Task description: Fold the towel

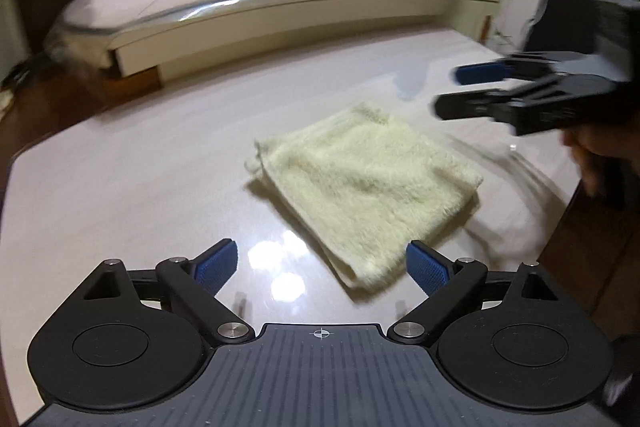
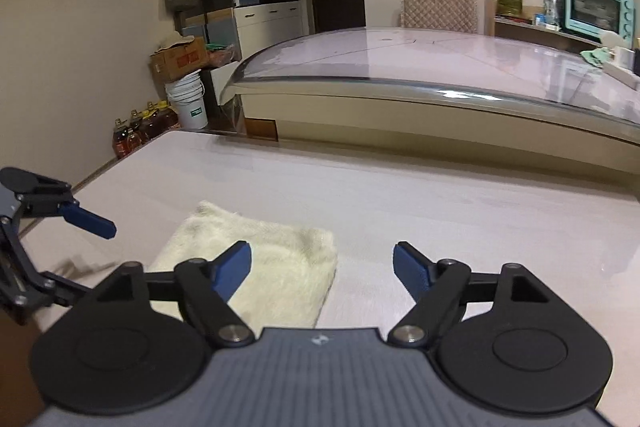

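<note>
Left tool (image 1: 322,263) gapes empty above the tabletop (image 1: 140,179); folded towel (image 1: 368,183) lies ahead, right tool (image 1: 452,93) beyond it.

Right tool (image 2: 322,265), spread empty, hovers over the towel (image 2: 280,259), left tool (image 2: 92,223) alongside.

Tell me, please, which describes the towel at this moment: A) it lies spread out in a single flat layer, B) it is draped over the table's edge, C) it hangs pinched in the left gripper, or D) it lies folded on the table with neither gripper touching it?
D: the towel lies in stacked layers on the table, while the left gripper and right gripper are both open and off it.
</note>
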A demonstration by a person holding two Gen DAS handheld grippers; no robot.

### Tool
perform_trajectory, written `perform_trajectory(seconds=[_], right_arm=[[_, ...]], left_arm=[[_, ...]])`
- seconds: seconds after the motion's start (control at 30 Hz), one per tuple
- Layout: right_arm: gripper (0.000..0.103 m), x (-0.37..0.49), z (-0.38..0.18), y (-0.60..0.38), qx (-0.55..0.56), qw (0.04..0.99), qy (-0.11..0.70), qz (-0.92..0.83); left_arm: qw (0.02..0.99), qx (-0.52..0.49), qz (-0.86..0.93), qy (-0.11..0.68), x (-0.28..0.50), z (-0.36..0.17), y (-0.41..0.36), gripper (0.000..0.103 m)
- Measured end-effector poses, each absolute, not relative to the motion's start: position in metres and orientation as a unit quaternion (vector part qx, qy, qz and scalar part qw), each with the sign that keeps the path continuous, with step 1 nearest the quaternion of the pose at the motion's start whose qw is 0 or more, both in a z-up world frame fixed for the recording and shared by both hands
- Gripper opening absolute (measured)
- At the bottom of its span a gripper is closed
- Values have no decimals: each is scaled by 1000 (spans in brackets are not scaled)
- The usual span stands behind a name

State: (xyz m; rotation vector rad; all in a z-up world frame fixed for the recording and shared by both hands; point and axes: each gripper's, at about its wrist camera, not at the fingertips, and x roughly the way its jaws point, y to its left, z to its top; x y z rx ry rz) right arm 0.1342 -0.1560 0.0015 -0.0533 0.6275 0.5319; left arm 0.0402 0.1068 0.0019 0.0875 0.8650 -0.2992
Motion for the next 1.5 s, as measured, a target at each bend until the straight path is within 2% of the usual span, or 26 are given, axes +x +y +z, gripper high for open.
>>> perform_trajectory(seconds=[0.17, 0.63, 1.5], right_arm=[[103, 90, 11, -168, 3, 915, 319, 247], [103, 27, 22, -187, 10, 910, 334, 246], [103, 12, 26, -174, 1, 913, 332, 239]], left_arm=[[910, -2, -87, 405, 19, 7, 96, 103], [927, -18, -28, 374, -40, 20, 55, 103], [936, -25, 14, 351, -62, 27, 53, 103]])
